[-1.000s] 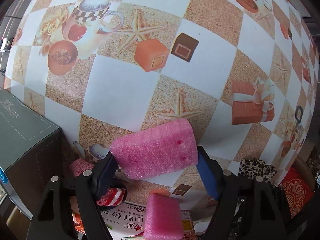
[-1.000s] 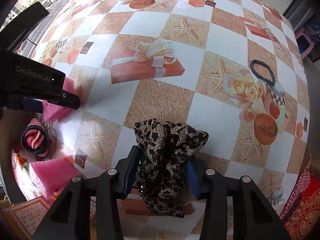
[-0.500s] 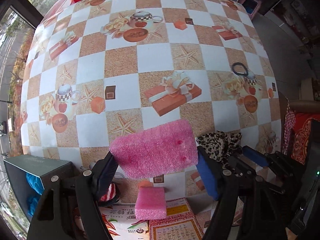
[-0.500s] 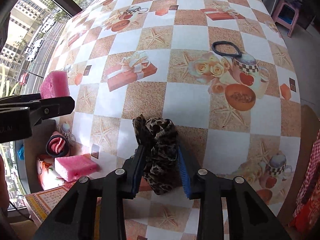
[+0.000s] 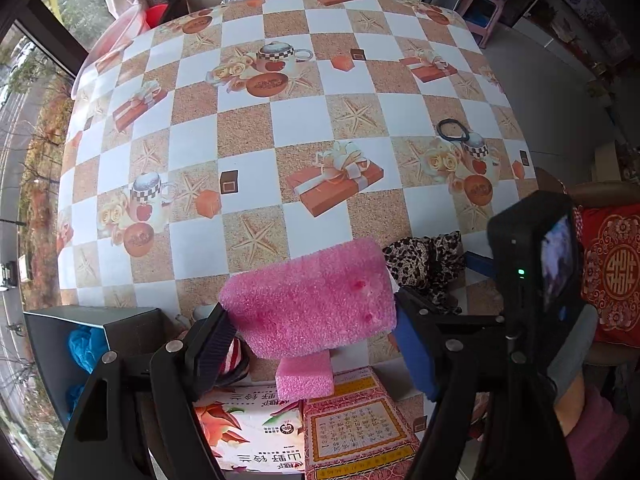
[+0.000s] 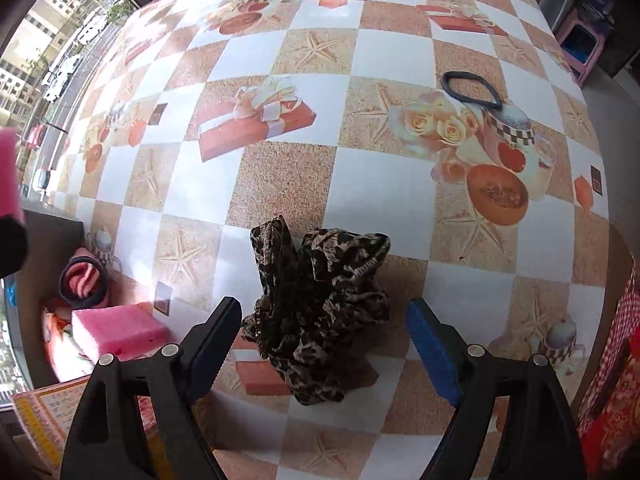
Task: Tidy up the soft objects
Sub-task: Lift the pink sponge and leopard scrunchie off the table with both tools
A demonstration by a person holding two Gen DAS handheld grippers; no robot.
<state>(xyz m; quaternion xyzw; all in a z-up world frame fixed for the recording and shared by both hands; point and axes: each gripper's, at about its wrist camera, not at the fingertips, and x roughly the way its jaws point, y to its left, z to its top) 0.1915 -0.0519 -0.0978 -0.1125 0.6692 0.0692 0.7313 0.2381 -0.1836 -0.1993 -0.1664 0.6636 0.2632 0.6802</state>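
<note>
My left gripper [image 5: 316, 336] is shut on a pink foam block [image 5: 312, 300] and holds it high above the table. A second pink foam block [image 5: 306, 376] lies below on a printed box; it also shows in the right wrist view [image 6: 116, 330]. My right gripper [image 6: 324, 336] is open, its fingers on either side of a leopard-print scrunchie [image 6: 320, 308] that rests on the table; the scrunchie also shows in the left wrist view [image 5: 424, 264]. A red-and-white striped roll inside a black hair band [image 6: 82, 282] lies at the left.
A black hair band [image 6: 472, 90] lies on the far part of the checkered tablecloth [image 6: 380, 192]. A dark open box [image 5: 72, 344] with blue fabric inside stands at the left. Printed flat boxes [image 5: 320, 428] lie at the near edge. A red cushion [image 5: 612, 272] is at the right.
My right gripper has opened and let go of the leopard scrunchie, which now rests on the table. My left gripper has risen further with the pink foam block.
</note>
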